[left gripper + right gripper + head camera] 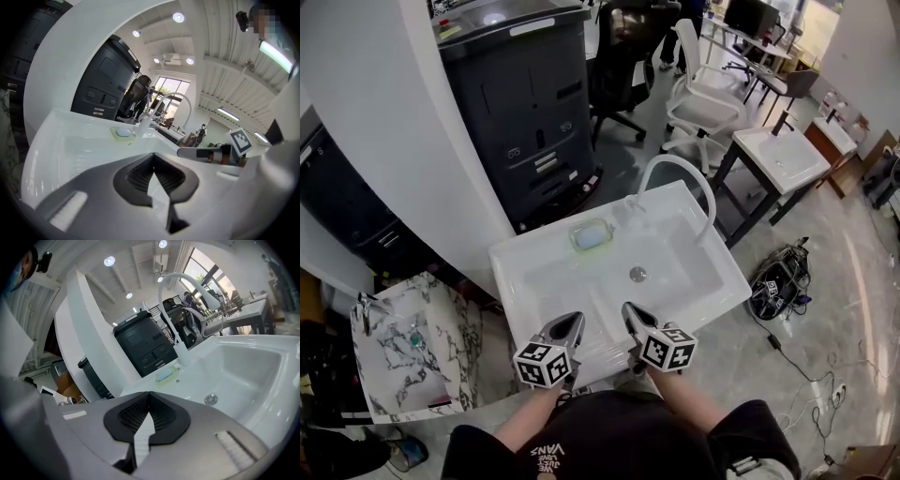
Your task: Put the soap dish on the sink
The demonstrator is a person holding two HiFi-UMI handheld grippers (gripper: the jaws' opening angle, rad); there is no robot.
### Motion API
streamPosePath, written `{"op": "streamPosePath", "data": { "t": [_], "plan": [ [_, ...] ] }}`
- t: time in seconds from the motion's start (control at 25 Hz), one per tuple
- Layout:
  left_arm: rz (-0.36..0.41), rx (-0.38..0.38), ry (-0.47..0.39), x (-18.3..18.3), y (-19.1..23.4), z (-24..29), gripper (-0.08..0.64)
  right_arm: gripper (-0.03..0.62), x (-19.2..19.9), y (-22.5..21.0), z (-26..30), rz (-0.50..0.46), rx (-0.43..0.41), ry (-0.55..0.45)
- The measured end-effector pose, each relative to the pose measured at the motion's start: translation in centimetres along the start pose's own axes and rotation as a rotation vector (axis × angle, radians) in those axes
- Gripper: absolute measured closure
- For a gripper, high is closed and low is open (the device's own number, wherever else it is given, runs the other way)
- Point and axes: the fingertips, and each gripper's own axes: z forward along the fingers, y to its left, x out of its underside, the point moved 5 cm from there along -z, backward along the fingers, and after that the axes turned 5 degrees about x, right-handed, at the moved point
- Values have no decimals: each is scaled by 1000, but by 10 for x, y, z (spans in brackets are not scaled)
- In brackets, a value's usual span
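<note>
The pale green soap dish (592, 234) with a blue bar in it rests on the back ledge of the white sink (525, 267), just left of the arched white faucet (680, 178). Both grippers hover over the sink's front edge, well short of the dish. My left gripper (575, 320) is shut and holds nothing. My right gripper (627, 308) is likewise shut and holds nothing. The left gripper view has the soap dish (124, 132) far ahead beyond the closed jaws of the left gripper (153, 155). In the right gripper view the soap dish (165, 376) lies ahead of the right gripper (149, 397).
The drain (637, 274) sits mid-basin. A black cabinet (534, 103) stands behind the sink beside a white curved wall. A marble-patterned sink (412, 342) lies lower left. A white office chair (703, 94), a second sink (783, 155) and floor cables (783, 281) are on the right.
</note>
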Motion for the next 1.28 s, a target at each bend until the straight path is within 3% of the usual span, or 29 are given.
{"op": "streamPosePath", "data": {
  "t": [0.84,1.28],
  "plan": [
    [34,20,17,15,7,-56,508,591,39,30,-30,6,73,-33],
    [5,16,8,18,16,-67,508,591,45,35,-29,2,94,-34]
  ]
}}
